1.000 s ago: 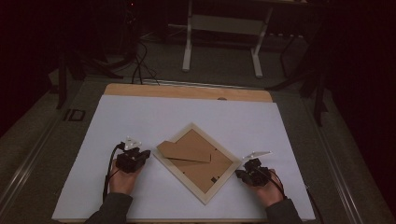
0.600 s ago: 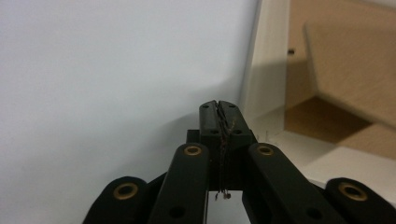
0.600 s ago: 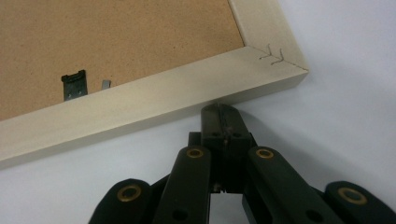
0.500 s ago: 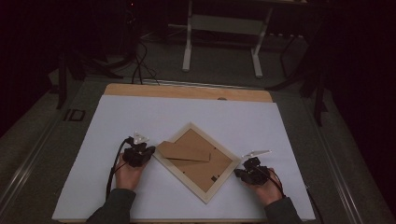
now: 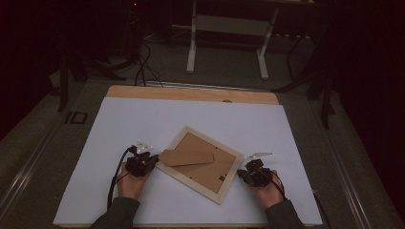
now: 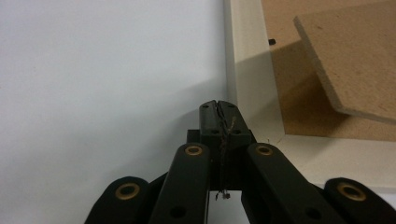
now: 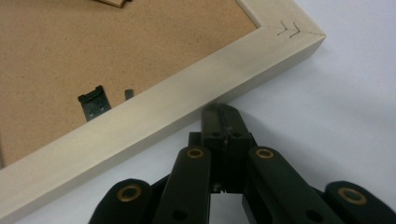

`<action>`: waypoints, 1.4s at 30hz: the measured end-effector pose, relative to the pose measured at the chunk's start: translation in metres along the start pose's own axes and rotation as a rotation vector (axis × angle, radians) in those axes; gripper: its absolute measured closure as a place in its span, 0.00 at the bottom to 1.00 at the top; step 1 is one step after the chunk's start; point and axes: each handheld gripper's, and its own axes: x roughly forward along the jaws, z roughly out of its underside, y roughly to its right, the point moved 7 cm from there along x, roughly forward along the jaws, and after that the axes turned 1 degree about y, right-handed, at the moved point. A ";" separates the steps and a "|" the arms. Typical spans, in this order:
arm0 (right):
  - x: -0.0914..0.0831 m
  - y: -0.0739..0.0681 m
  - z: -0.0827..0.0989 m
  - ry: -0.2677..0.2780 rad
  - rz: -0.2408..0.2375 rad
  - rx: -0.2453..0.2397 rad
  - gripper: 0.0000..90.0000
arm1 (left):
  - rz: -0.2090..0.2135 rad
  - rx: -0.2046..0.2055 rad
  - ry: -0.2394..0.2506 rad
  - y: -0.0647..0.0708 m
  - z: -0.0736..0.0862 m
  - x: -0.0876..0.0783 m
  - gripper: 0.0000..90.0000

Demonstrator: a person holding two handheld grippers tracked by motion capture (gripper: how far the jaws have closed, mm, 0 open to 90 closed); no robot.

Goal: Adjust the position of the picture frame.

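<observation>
1. I have the pale wooden picture frame (image 5: 200, 163) lying face down mid-sheet on the white table cover (image 5: 143, 119), its brown fibreboard easel stand (image 5: 187, 157) propped up.
2. My left gripper (image 6: 218, 106) and right gripper (image 7: 223, 112) sit clenched and empty, tips against opposite frame edges.
3. I judge I'm bracing or squaring the frame; next calls for gentle, even pushes.
</observation>
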 end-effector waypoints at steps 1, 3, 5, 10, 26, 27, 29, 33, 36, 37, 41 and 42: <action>0.000 0.000 0.000 0.005 0.004 0.000 1.00 | 0.000 0.001 -0.003 0.002 0.001 -0.001 1.00; 0.000 -0.003 0.002 0.015 0.006 0.000 1.00 | 0.000 0.007 -0.006 0.004 0.003 -0.003 1.00; -0.001 -0.007 0.003 0.018 0.006 -0.007 1.00 | -0.004 0.009 -0.010 0.005 0.004 -0.004 1.00; -0.001 -0.017 0.005 0.018 0.028 -0.050 1.00 | -0.013 -0.006 -0.009 0.005 0.005 -0.006 1.00; 0.020 0.000 -0.024 0.040 0.031 0.001 1.00 | 0.009 -0.064 -0.008 0.013 0.023 -0.022 1.00; 0.020 0.000 -0.024 0.048 0.034 0.001 1.00 | 0.005 -0.060 -0.010 0.013 0.023 -0.022 1.00; 0.020 -0.001 -0.023 0.060 0.038 -0.013 1.00 | -0.001 -0.048 -0.013 0.013 0.022 -0.021 1.00; 0.020 -0.001 -0.021 0.080 0.046 -0.019 1.00 | 0.000 -0.044 -0.011 0.012 0.021 -0.020 1.00; 0.020 -0.002 -0.020 0.089 0.054 -0.024 1.00 | -0.004 -0.042 -0.011 0.012 0.021 -0.020 1.00; 0.020 -0.002 -0.020 0.091 0.054 -0.024 1.00 | -0.007 -0.039 -0.010 0.013 0.021 -0.020 1.00; 0.020 -0.002 -0.020 0.095 0.052 -0.025 1.00 | -0.003 -0.040 -0.010 0.012 0.021 -0.020 1.00; 0.020 -0.002 -0.020 0.094 0.052 -0.025 1.00 | -0.003 -0.040 -0.010 0.012 0.021 -0.020 1.00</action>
